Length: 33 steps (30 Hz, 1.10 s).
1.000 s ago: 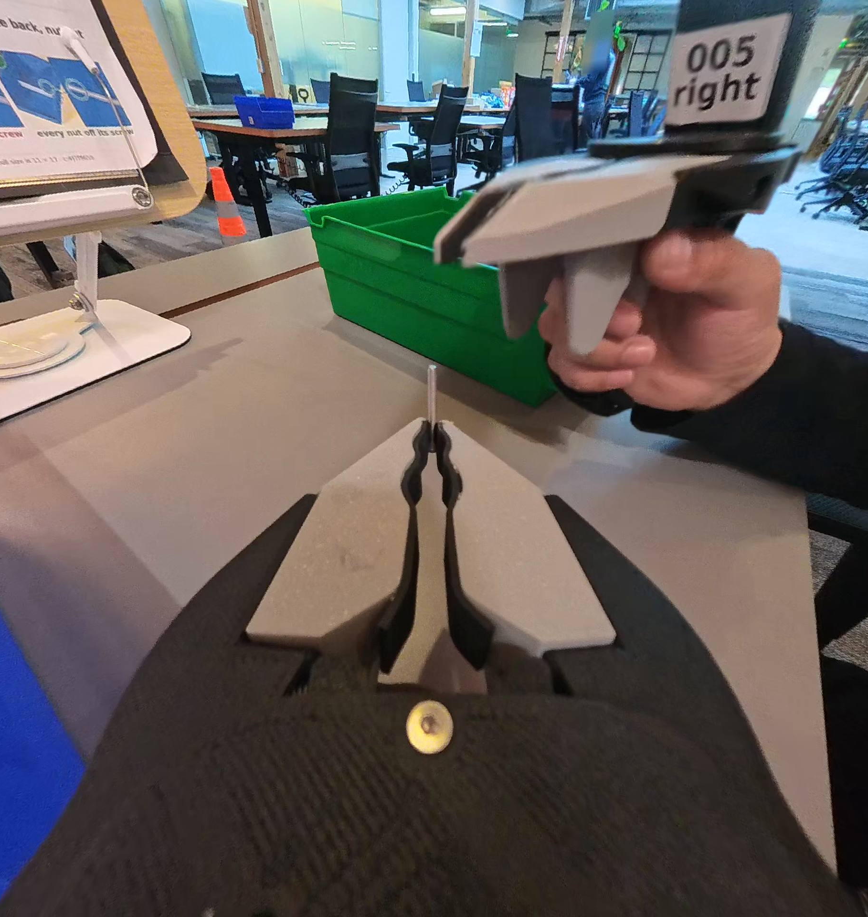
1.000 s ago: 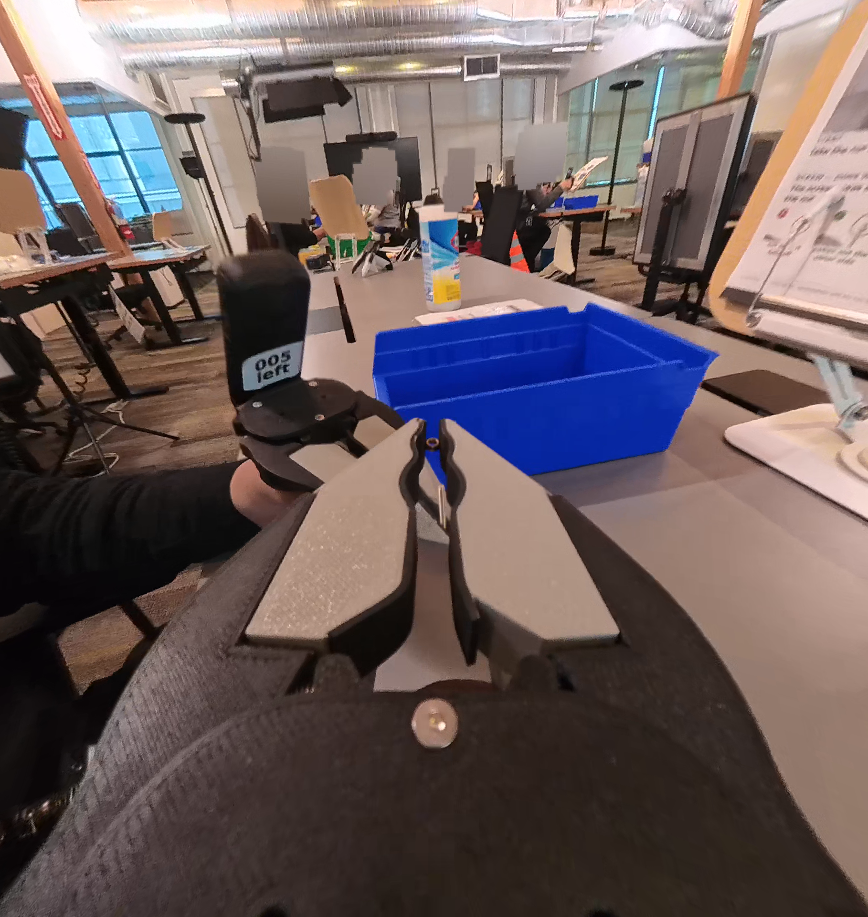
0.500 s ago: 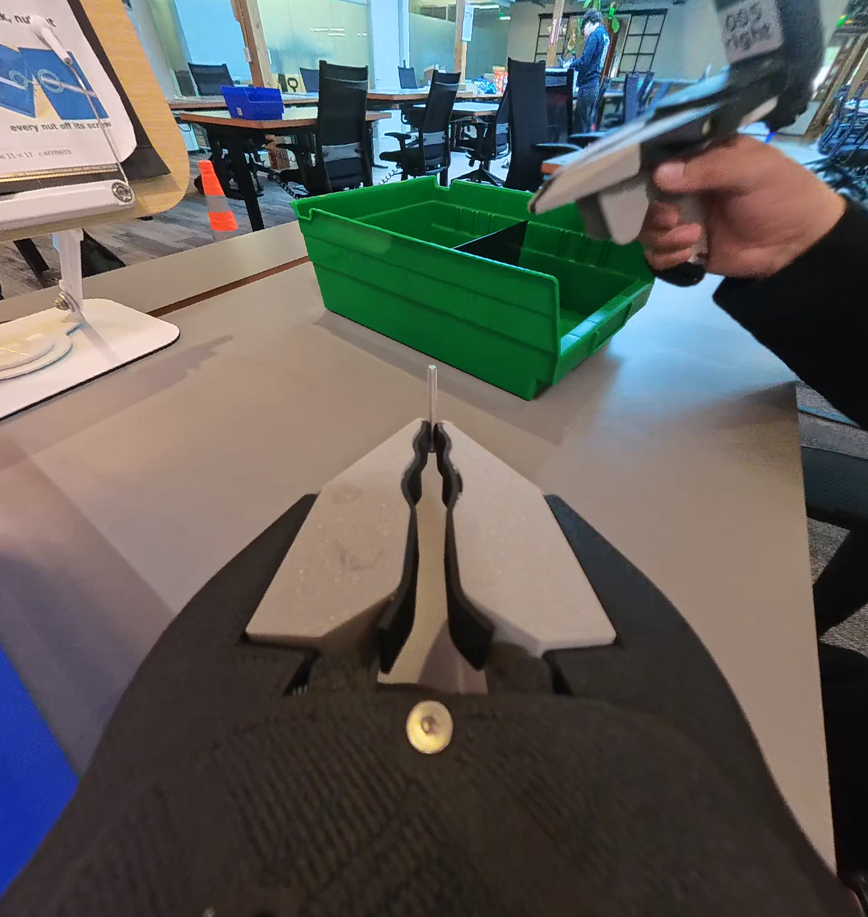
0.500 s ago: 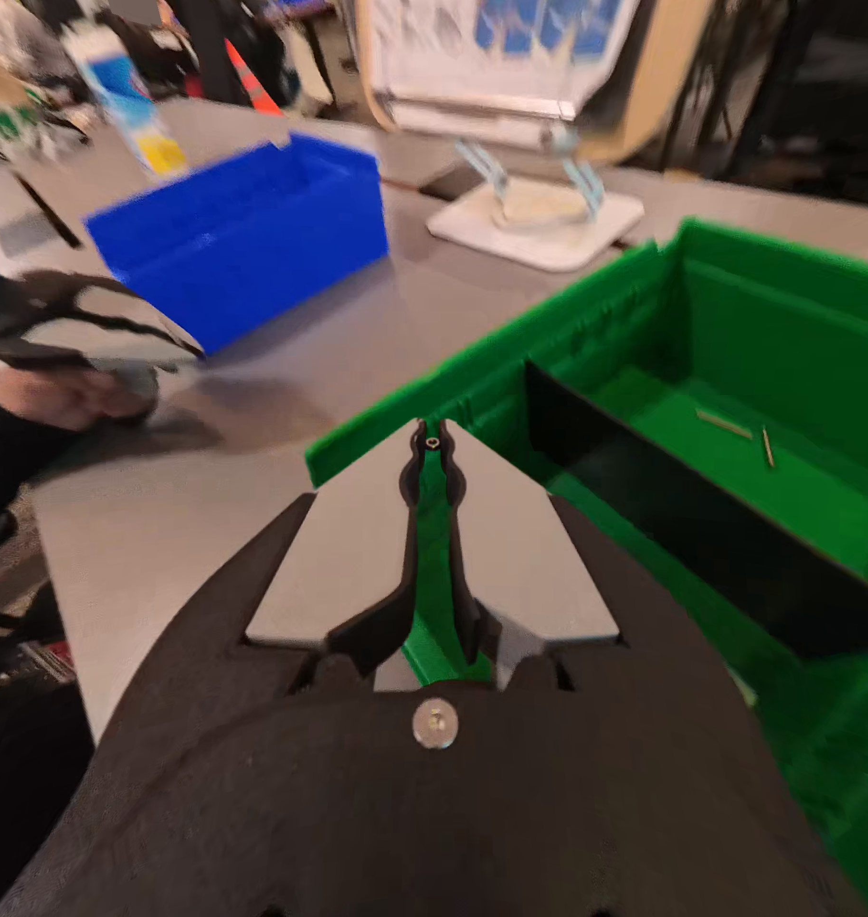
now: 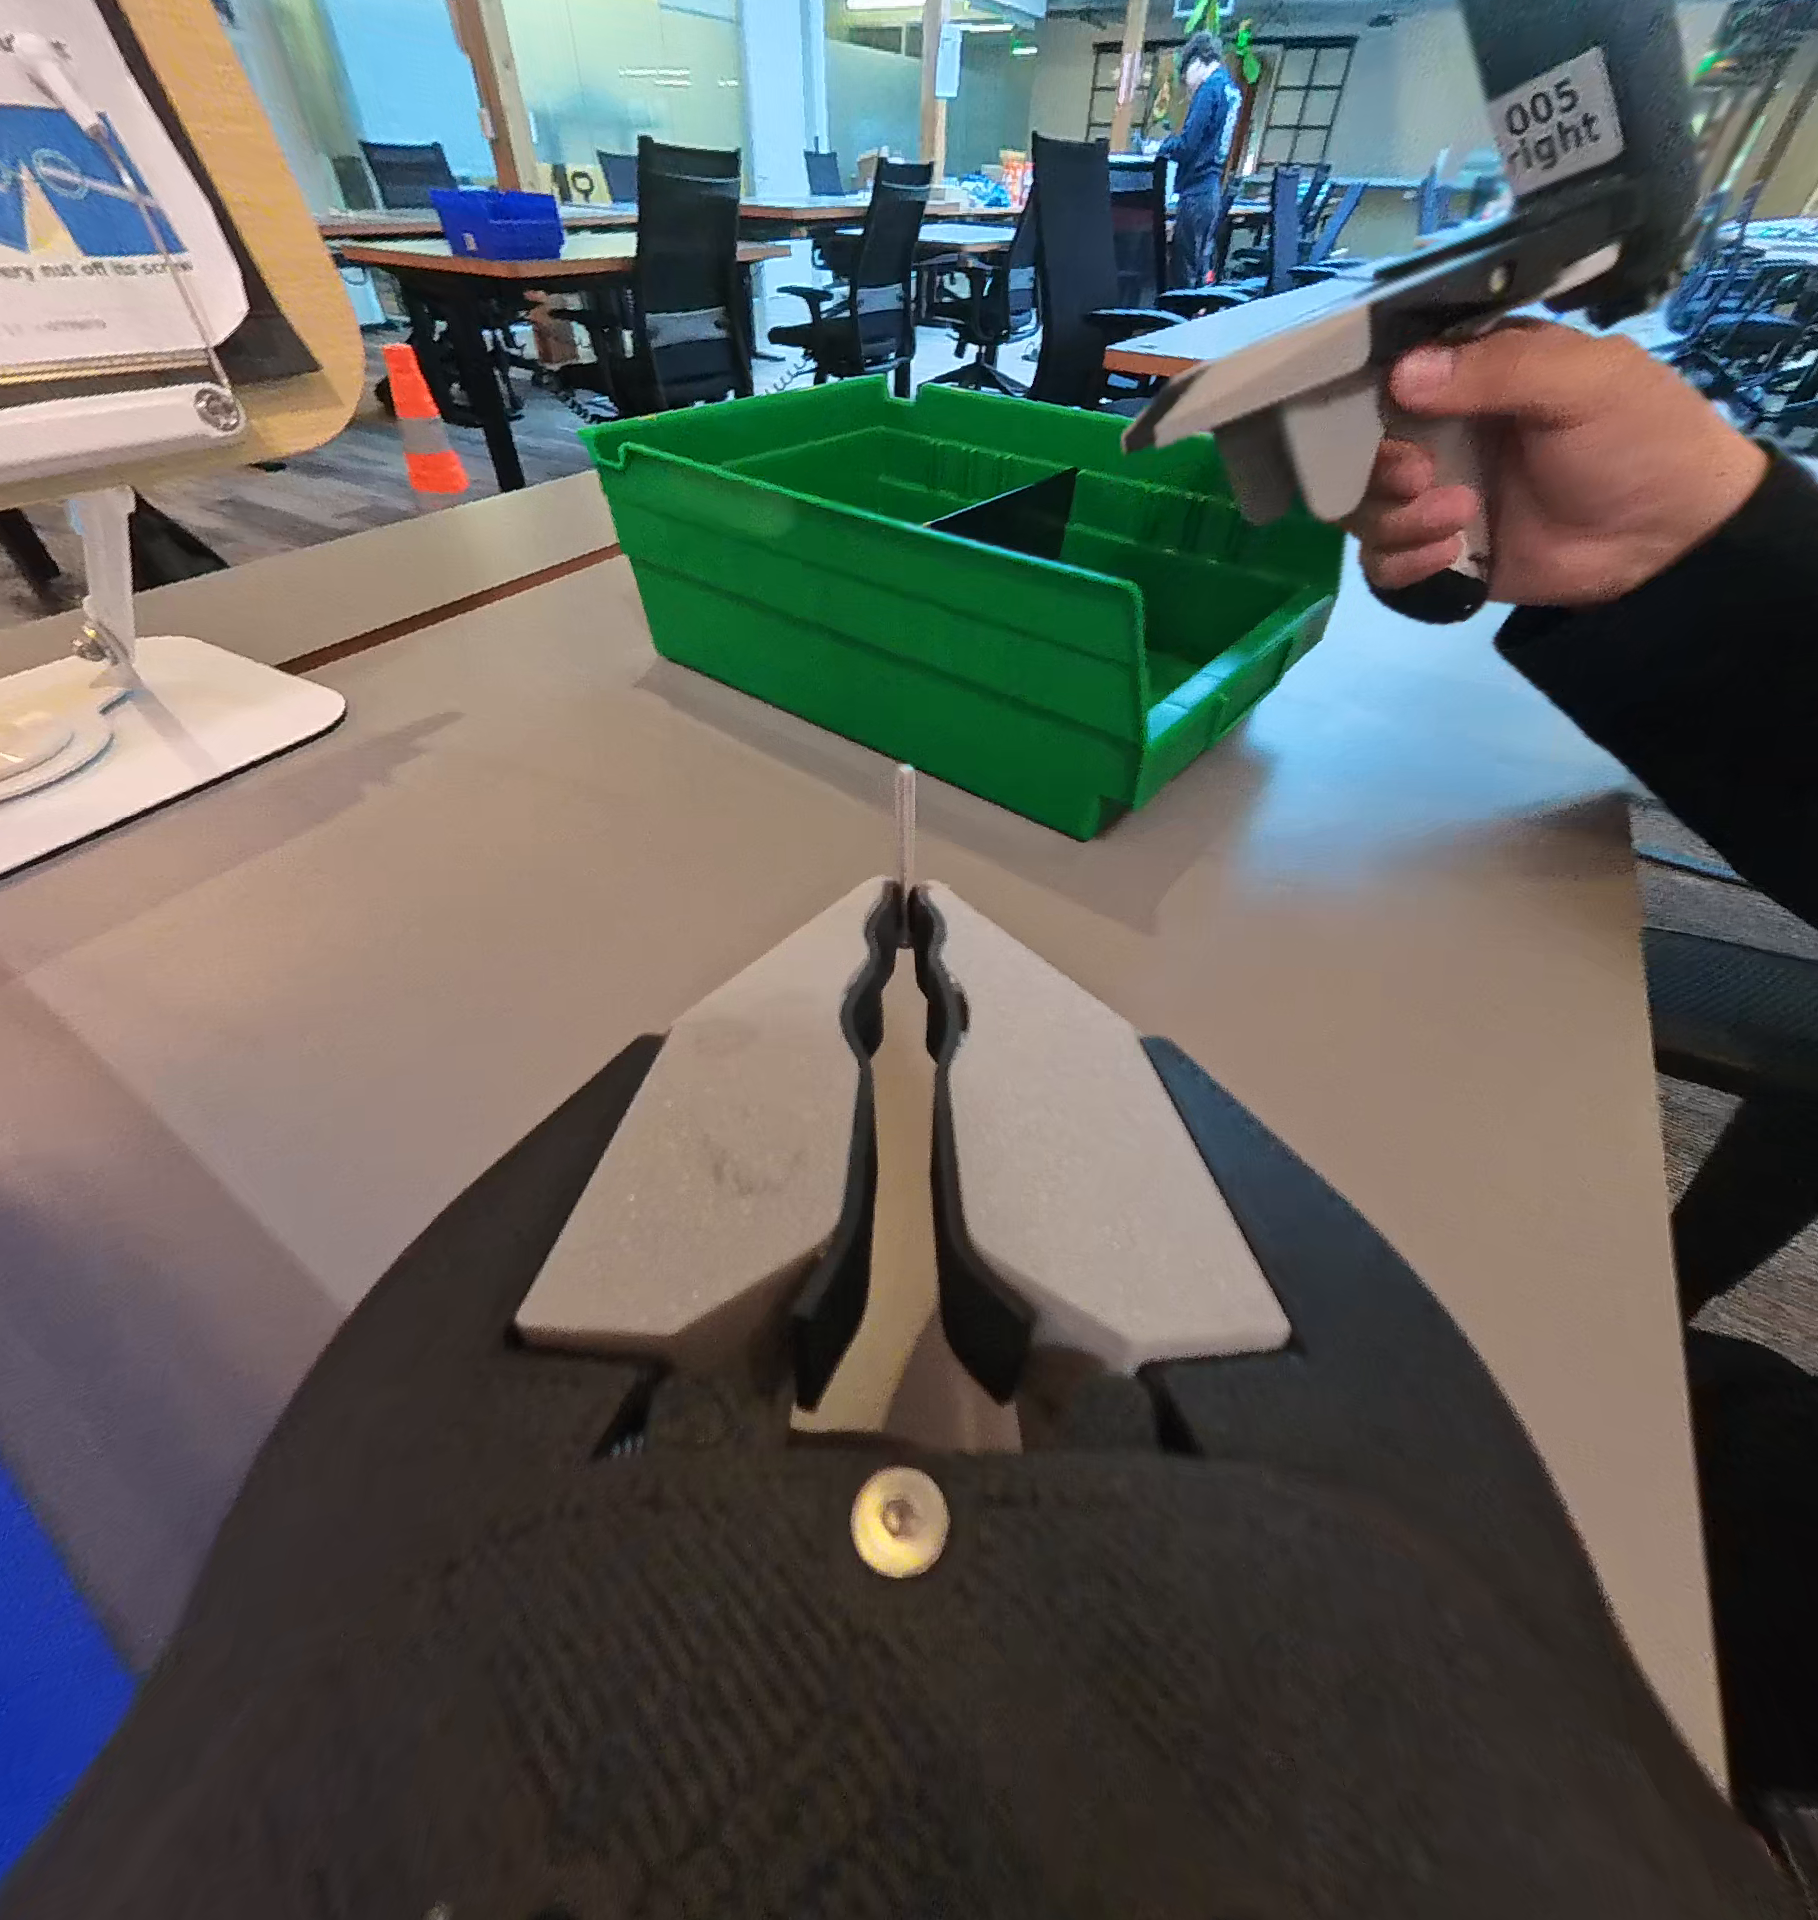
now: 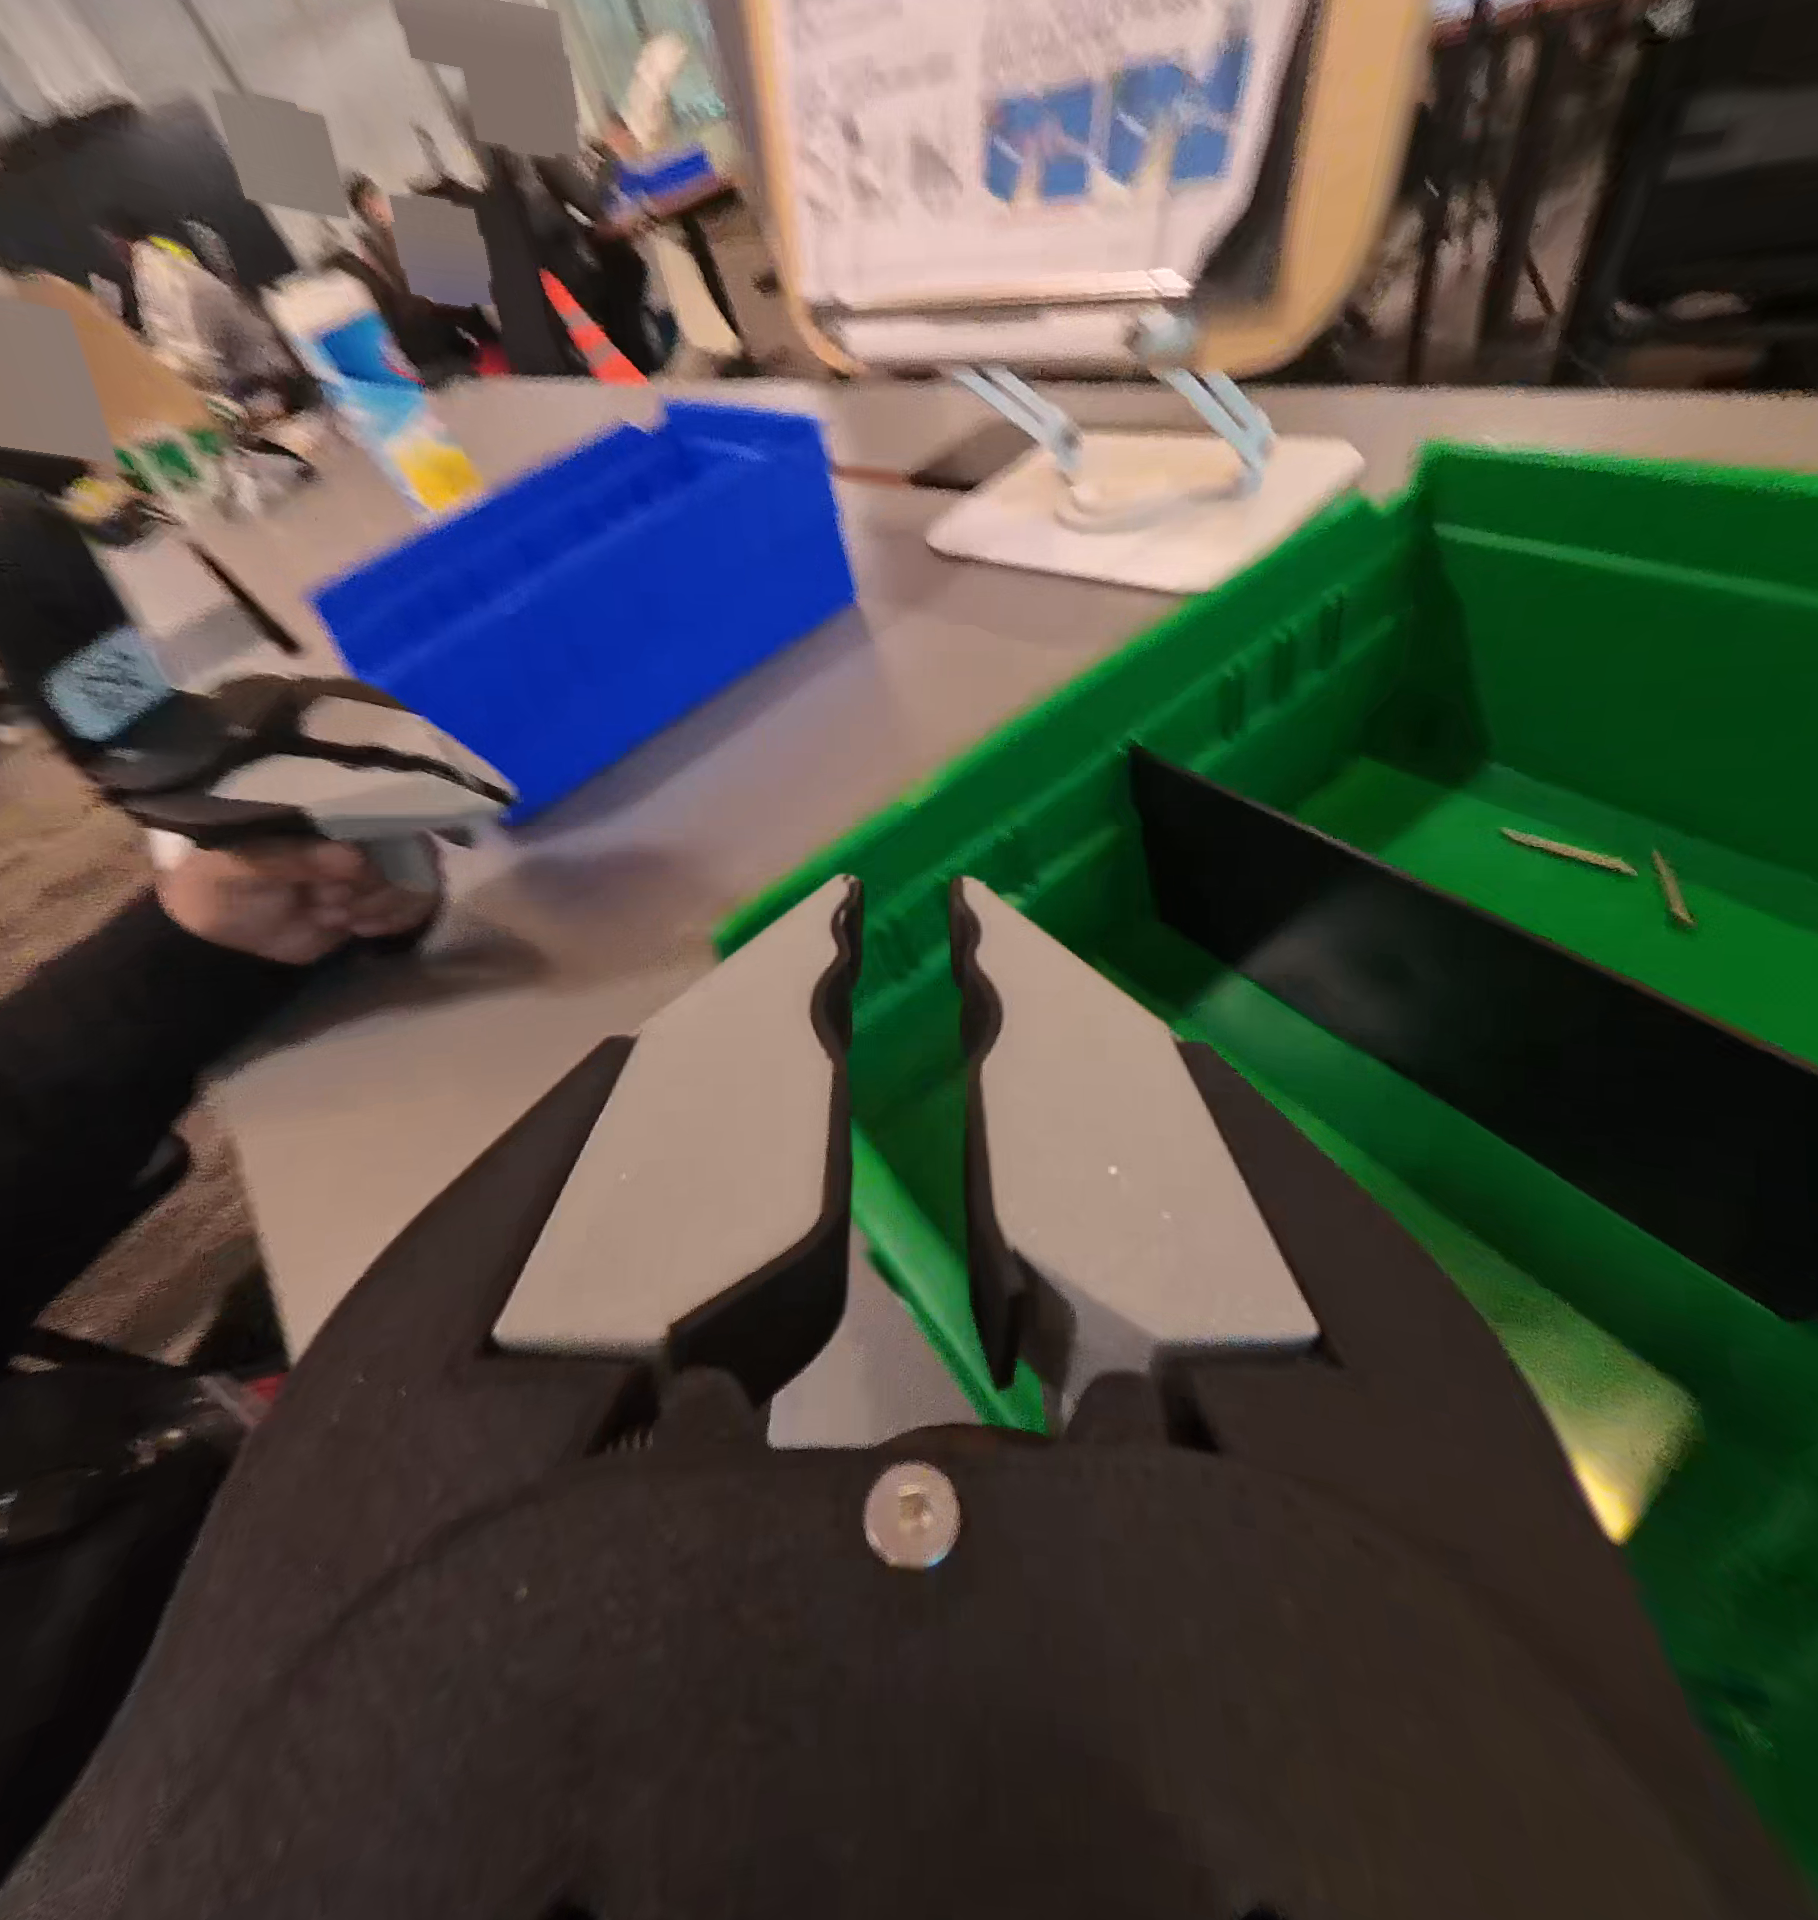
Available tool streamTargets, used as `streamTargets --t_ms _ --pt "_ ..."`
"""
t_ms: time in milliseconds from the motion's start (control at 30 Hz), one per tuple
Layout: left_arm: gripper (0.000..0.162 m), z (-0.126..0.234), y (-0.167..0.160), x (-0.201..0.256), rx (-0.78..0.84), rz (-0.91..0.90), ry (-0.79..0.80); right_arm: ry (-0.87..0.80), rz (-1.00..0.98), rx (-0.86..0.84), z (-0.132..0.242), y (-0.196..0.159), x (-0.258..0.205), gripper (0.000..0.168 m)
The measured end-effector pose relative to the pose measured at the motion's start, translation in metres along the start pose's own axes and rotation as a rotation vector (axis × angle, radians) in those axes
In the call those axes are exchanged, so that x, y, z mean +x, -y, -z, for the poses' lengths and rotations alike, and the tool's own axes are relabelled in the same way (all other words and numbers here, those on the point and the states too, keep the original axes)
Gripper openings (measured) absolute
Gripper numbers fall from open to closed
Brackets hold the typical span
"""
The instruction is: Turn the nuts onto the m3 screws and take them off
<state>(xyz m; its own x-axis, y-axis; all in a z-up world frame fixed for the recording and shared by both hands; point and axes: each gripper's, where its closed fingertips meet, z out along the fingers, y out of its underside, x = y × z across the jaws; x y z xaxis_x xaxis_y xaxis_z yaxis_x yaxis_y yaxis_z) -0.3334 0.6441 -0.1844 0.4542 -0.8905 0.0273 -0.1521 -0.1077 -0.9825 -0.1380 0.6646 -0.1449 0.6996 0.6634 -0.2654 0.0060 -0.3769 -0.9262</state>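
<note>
Right gripper swung over green bin, jaws now slightly apart, empty. Left gripper pinches bare screw upright at its tips. Risk: thin screw tilts if bumped.

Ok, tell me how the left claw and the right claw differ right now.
The left claw is shut on a thin screw that sticks up past its tips; the right claw is open with nothing between its tips. The left claw sits over the bare grey table, while the right claw is held above the near compartment of the green bin. Both have grey fingers with black wavy inner edges.
</note>
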Motion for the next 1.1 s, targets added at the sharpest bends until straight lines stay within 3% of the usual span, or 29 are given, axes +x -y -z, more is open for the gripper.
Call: streamTargets --t_ms 133,267,400,467,533,633,733,867,967,1100 --pt "0.0 -0.002 0.002 0.013 0.008 -0.04 -0.051 0.172 0.094 0.051 -0.022 0.011 -0.073 0.02" --pt "0.0 0.0 0.01 0.034 0.055 -0.084 -0.137 0.333 0.193 0.014 -0.065 -0.006 -0.145 0.023" --pt "0.0 -0.001 0.008 0.042 0.046 -0.115 -0.159 0.372 0.28 -0.034 -0.102 -0.027 -0.175 0.024" --pt "0.0 -0.001 0.008 0.044 0.045 -0.12 -0.162 0.417 0.27 -0.031 -0.11 -0.03 -0.184 0.015" --pt "0.0 -0.001 0.008 0.043 0.047 -0.12 -0.158 0.397 0.268 -0.019 -0.116 -0.028 -0.18 0.0" --pt "0.0 0.0 0.013 0.037 0.082 -0.073 -0.138 0.37 0.273 0.006 -0.115 -0.022 -0.174 0.0" --pt "0.014 0.003 0.018 0.022 0.112 -0.063 -0.051 0.34 0.264 0.036 -0.109 -0.012 -0.165 0.0" --pt "0.019 0.004 0.018 0.008 0.119 -0.031 0.019 0.259 0.263 0.049 -0.094 0.005 -0.14 0.0" --pt "0.018 0.004 0.014 0.0 0.101 -0.027 0.058 0.106 0.317 0.096 -0.075 0.04 -0.103 0.0" --pt "0.016 0.0 0.002 -0.007 0.034 -0.045 0.103 -0.16 0.321 0.149 -0.043 0.099 -0.018 0.0"
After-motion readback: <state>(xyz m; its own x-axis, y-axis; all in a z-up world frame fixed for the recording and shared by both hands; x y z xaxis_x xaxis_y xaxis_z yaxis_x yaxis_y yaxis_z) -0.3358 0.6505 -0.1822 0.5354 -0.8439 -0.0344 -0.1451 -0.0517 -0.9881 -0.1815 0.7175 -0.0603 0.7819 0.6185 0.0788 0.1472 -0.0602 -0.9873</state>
